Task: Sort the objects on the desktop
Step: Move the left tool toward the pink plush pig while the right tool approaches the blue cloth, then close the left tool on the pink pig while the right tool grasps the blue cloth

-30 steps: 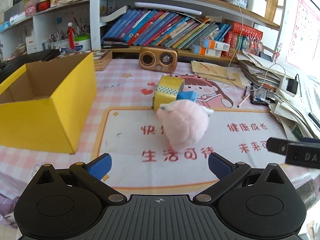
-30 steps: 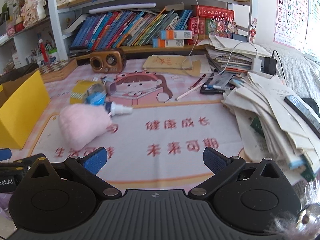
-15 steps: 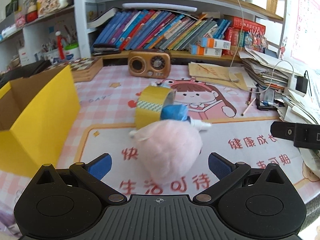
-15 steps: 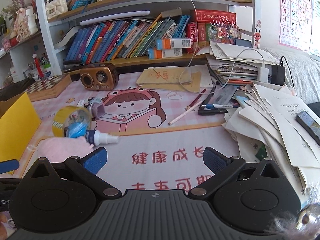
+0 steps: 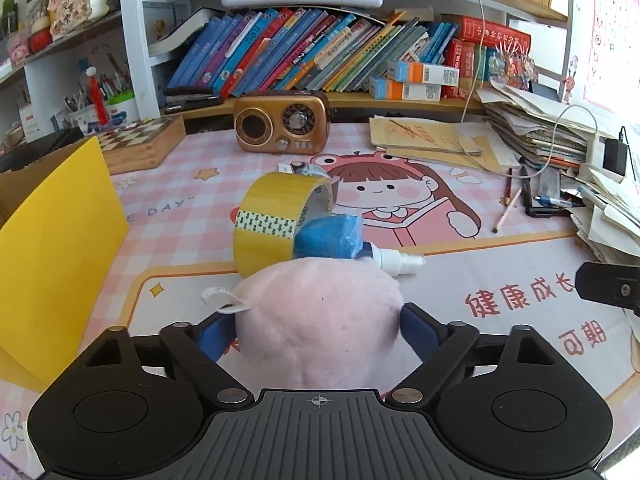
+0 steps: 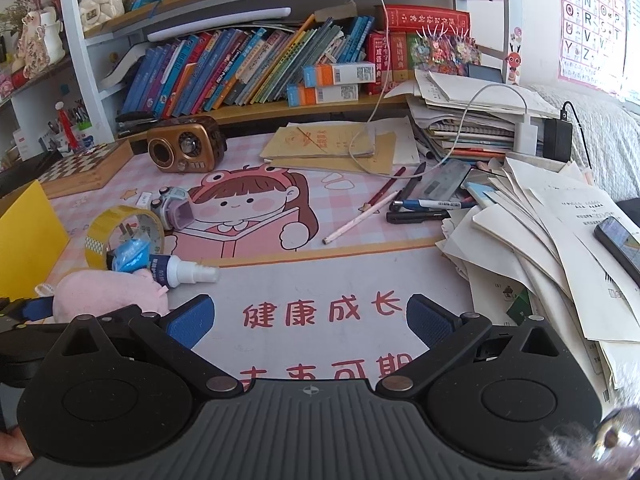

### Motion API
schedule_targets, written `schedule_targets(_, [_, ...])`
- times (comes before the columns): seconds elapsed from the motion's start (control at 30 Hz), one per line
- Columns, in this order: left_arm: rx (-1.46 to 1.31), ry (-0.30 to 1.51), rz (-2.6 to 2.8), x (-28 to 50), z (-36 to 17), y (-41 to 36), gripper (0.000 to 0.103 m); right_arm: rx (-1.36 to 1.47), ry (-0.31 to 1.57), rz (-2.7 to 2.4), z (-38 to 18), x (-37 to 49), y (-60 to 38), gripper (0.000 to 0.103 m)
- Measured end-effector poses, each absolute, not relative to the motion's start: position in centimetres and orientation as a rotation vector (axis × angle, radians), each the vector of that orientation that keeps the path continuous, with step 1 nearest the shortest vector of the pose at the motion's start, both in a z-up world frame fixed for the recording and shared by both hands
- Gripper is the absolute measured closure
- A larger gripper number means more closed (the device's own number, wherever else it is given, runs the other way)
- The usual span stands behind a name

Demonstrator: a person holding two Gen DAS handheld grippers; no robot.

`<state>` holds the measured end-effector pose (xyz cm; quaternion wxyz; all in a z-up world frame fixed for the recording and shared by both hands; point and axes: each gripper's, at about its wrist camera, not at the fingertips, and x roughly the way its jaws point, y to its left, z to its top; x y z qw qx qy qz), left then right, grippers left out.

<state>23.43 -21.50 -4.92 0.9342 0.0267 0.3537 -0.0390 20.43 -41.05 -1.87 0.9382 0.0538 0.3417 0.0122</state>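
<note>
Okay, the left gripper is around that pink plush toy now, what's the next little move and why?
Probably finish closing the left gripper on the pink plush toy. The toy sits between the blue pads and the jaws are closing, but the soft fur hides whether they press yet. Once it's gripped, lift it clear of the tape roll and spray bottle just behind, toward the yellow box.

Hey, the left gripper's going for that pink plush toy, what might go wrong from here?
1. The left gripper is closing around the pink plush toy; soft fur may squash and slip from the fingers.
2. The spray bottle and blue packet sit against the toy, so lifting could drag or roll them.
3. The yellow tape roll, standing on edge behind, might get nudged and roll away.
</note>
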Motion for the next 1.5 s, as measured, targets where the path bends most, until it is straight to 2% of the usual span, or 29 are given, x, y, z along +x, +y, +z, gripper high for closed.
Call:
schedule_targets(0.1, [0.032, 0.718, -0.086, 23.7, -4.9, -21.3, 0.022, 0.109, 0.701, 0.032, -1.9, 20.6, -40.9, 0.000])
schedule_targets(0.17, [0.026, 0.715, -0.093, 23.7, -4.7, -21.3, 0.031, 0.108, 0.703, 0.040, -1.9, 20.7, -40.8, 0.000])
schedule_targets(0.23, [0.010, 0.723, -0.109, 23.4, -4.3, -21.0, 0.034, 0.108, 0.702, 0.051, -1.9, 20.9, -40.5, 0.000])
schedule_targets(0.63, [-0.132, 0.758, -0.042, 17.0, -2.5, -15.1, 0.035, 0.049, 0.727, 0.203, -2.7, 23.2, -36.4, 0.000])
schedule_targets(0.77, [-0.159, 0.759, 0.026, 15.2, -2.2, -13.8, 0.035, -0.008, 0.744, 0.306, -3.4, 24.2, -33.8, 0.003])
schedule_targets(1.0, [-0.172, 0.764, 0.099, 12.9, -1.9, -12.6, 0.035, -0.118, 0.764, 0.452, -5.1, 26.1, -28.4, 0.028])
schedule_targets(1.13, [-0.182, 0.745, 0.127, 12.0, -1.5, -12.1, 0.035, -0.189, 0.769, 0.489, -6.3, 26.9, -25.7, 0.036])
schedule_targets(1.4, [-0.207, 0.718, 0.154, 10.9, -1.1, -11.2, 0.035, -0.228, 0.813, 0.484, -7.7, 28.2, -24.0, 0.066])
schedule_targets(1.5, [-0.218, 0.712, 0.159, 10.8, -1.1, -10.7, 0.035, -0.234, 0.809, 0.483, -7.6, 28.0, -24.0, 0.071])
